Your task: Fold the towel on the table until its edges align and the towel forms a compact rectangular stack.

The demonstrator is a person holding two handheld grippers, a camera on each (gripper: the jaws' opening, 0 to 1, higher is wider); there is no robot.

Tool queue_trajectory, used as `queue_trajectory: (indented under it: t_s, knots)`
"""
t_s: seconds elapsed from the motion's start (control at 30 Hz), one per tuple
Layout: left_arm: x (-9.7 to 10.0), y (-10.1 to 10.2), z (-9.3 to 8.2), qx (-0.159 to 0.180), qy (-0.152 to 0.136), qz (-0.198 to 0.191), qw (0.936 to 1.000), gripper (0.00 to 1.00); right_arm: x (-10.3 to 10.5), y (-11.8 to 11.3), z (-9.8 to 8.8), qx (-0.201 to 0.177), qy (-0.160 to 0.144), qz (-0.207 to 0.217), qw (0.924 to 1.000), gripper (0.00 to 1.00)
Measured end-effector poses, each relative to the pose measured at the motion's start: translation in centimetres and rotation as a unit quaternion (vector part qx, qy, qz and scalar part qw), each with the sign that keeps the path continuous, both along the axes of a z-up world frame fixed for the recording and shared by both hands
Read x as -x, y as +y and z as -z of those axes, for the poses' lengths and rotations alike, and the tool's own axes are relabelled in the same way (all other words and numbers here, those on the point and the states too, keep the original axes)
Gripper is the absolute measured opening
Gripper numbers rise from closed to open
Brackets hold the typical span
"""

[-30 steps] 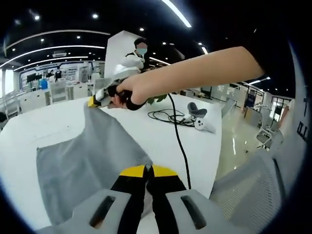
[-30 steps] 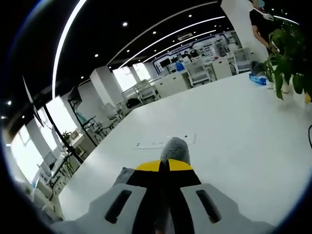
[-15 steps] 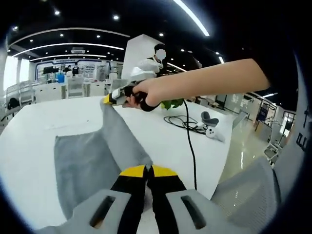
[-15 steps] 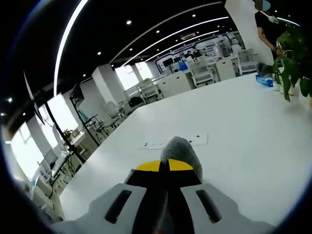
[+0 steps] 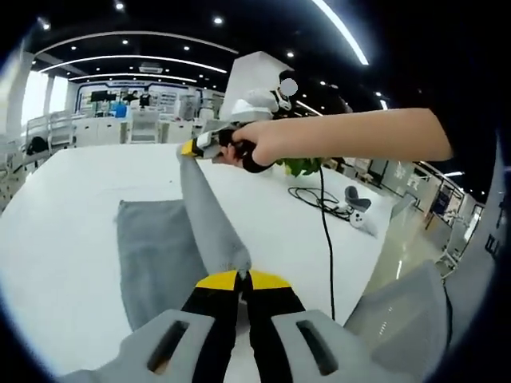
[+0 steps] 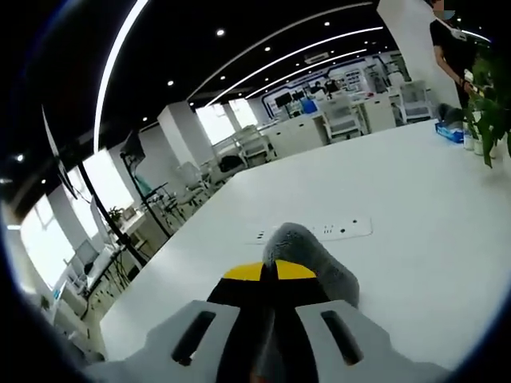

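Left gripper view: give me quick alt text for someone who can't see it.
A grey towel is stretched taut between the left gripper, shut on its near corner, and the right gripper, shut on its far corner above a white table. The rest of the towel lies flat on the table; a black cable runs alongside.

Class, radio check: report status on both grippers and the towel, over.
Left gripper and right gripper both shut on towel. One towel edge lifted taut between them, rest flat on table. Black cable lies beside, off the cloth.
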State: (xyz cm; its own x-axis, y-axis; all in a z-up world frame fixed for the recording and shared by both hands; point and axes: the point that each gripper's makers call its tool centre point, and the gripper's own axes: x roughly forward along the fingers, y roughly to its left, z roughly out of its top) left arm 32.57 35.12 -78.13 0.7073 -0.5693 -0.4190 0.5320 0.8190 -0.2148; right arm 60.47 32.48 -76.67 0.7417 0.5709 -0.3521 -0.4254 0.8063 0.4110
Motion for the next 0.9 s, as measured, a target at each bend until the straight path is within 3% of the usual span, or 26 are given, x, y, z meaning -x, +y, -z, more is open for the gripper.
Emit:
queue_trajectory:
  t_s: [0.33,0.57,0.67,0.9]
  knots:
    - [-0.1,4.1,1.4,-0.002,0.022,-0.022,0.9995,0.03,-0.8,2.8,1.2,0.026,-0.009,-0.006,0.9996,0.01]
    - [0.8,5.2,3.2,-0.002,0.046,-0.02,0.9987,0.03,-0.1,5.6,3.1,0.062,-0.01,-0.033,0.9975,0.01]
    - [0.9,5.6,3.5,0.029,0.058,-0.032,0.9974,0.03,0.1,6.3,3.6,0.066,-0.009,-0.035,0.9972,0.01]
    - [1.3,7.0,5.3,0.035,0.082,-0.048,0.9949,0.03,0.0,7.6,5.2,0.102,-0.013,-0.051,0.9934,0.01]
